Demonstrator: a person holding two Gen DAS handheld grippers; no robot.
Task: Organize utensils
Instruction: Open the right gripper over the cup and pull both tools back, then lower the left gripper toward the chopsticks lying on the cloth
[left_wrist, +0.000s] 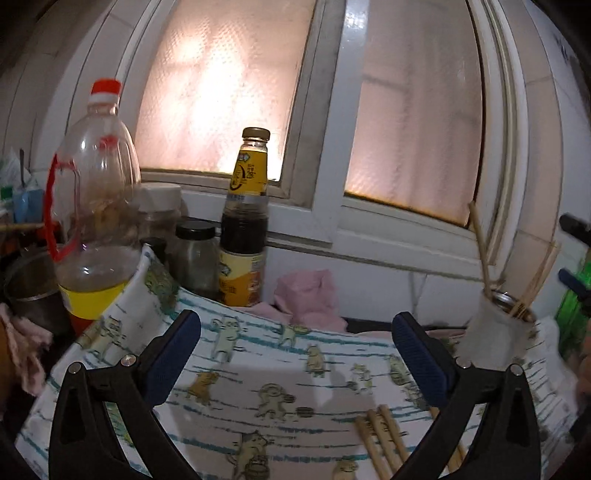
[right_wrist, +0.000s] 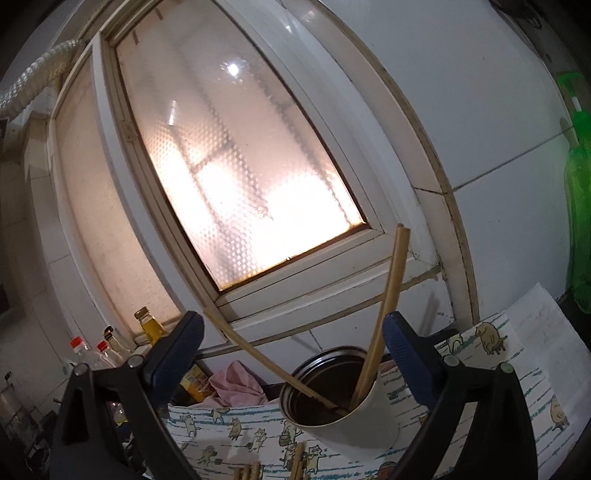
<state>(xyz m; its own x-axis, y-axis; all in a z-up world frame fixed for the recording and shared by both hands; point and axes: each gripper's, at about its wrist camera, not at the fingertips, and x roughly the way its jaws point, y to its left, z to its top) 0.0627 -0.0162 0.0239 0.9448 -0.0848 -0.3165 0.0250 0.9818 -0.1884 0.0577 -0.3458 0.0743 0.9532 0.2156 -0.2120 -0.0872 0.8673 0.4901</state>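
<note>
Pale bamboo chopsticks (left_wrist: 384, 439) lie loose and side by side on the cat-printed white cloth (left_wrist: 258, 369) directly under your left gripper (left_wrist: 295, 354), near its right-hand finger. That gripper's blue-padded jaws stand spread wide with nothing between them, pads clear of the sticks.

Your right gripper (right_wrist: 293, 363) is likewise wide apart and grips nothing; its jaws frame, without touching, the round metal cup with a pale outer wall (right_wrist: 354, 417), which stands on the same cloth. Two more bamboo chopsticks (right_wrist: 380, 325) rest inside the cup, tips down in its dark interior, leaning in opposite directions against the rim. Further stick ends (right_wrist: 297, 461) lie on the cloth just in front of the cup.

In the left wrist view the cup sits at the far right of the cloth and holds several sticks.

Beyond the cloth you have a crumpled pink rag (left_wrist: 310, 295), a dark sauce bottle with a yellow label (left_wrist: 245, 221) and a clear plastic bottle with a red cap (left_wrist: 92, 206). A frosted window in a white frame (left_wrist: 229, 92) closes the background.
</note>
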